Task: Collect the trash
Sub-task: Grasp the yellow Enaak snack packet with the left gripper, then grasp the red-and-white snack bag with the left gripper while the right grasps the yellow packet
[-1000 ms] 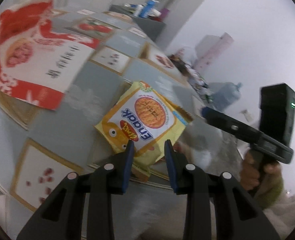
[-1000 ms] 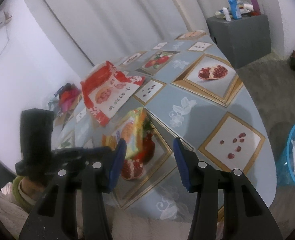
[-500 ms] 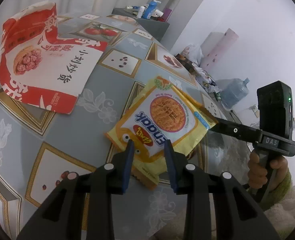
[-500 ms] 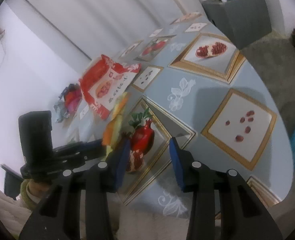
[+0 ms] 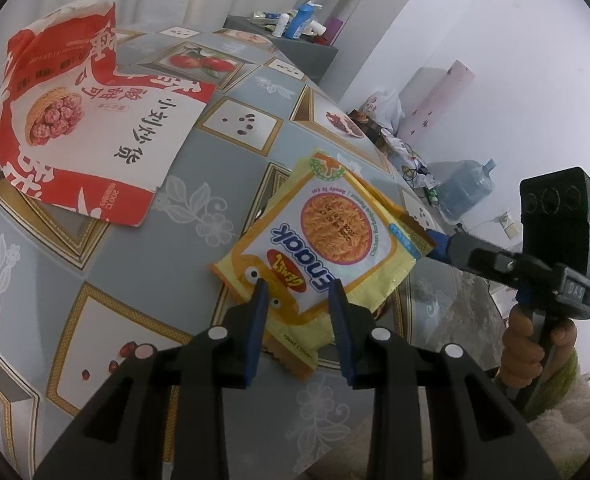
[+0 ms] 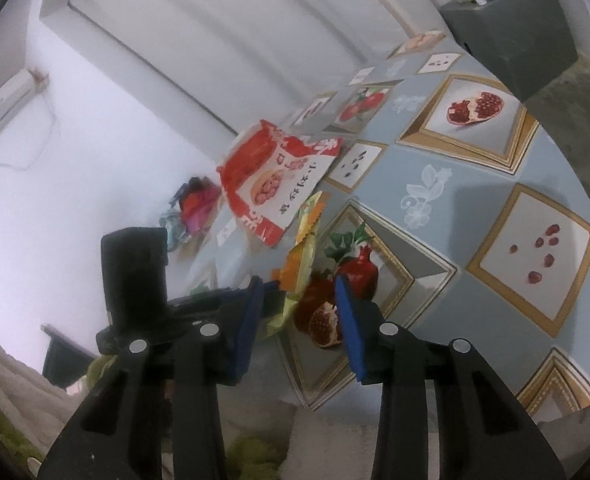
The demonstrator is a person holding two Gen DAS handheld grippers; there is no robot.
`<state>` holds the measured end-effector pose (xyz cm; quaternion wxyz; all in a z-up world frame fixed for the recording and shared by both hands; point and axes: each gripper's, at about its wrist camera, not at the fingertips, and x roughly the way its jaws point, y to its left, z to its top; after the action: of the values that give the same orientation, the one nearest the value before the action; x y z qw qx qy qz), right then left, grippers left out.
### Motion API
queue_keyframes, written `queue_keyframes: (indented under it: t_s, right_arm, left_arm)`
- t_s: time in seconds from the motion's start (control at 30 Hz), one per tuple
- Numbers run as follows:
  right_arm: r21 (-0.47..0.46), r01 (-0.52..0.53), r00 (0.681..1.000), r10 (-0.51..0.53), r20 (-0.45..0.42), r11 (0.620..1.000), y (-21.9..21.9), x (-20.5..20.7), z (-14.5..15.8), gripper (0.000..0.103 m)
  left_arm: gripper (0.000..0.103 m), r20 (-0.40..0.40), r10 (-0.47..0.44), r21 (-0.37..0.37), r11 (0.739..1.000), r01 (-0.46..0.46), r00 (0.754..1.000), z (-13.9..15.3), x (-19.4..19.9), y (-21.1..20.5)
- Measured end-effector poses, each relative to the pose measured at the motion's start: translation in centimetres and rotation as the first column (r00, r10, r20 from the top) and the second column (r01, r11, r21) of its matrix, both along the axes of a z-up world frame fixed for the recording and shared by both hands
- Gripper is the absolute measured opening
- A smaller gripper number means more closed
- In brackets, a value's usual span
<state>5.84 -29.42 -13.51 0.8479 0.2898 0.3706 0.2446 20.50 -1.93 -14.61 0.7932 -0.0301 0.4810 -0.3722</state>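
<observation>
Noodle packet [image 5: 327, 248] now lifted, right gripper [image 6: 299, 300] narrower.

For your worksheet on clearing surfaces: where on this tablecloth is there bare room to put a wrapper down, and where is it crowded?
Free: the tablecloth to the right of the yellow noodle packet, over the pomegranate prints out to the rim, and the stretch behind the red snack bag. Crowded: the near edge, where the packet, the left gripper and the right gripper meet.

The yellow noodle packet [image 5: 327, 248] hides the right claw's fingertips.
</observation>
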Motion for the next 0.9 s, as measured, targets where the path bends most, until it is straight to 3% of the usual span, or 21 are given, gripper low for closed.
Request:
queue_keyframes:
  t_s: [0.13, 0.63, 0.77, 0.87, 0.9]
  right_arm:
    - [-0.003, 0.005, 0.999, -0.005, -0.032, 1.000, -0.1, 0.3, -1.0, 0.021]
    - [0.008, 0.042, 0.998, -0.041, -0.043, 0.999, -0.2, 1.3, -1.9, 0.004]
    - [-0.006, 0.061, 0.997, -0.061, -0.037, 0.998, -0.8, 1.2, -1.7, 0.004]
    - [-0.017, 0.084, 0.996, -0.084, -0.030, 0.996, -2.0, 0.8, -1.4, 0.003]
    - [-0.021, 0.087, 0.996, -0.088, -0.028, 0.996, -2.3, 0.7, -1.3, 0.003]
  left_arm:
    - [0.030, -0.003, 0.000, -0.009, 1.000, 0.000, 1.000, 0.0, 0.0, -0.2]
    - [0.030, 0.011, -0.006, -0.048, 0.999, 0.007, 1.000, 0.3, 0.2, -0.6]
    - [0.030, 0.113, 0.026, -0.067, 0.998, -0.019, 0.993, 2.2, 0.3, 0.7]
    - [0.030, 0.210, 0.100, -0.046, 0.995, -0.092, 0.973, 4.0, 1.3, 2.6]
    - [0.030, 0.259, 0.145, -0.026, 0.989, -0.144, 0.955, 4.7, 1.9, 3.7]
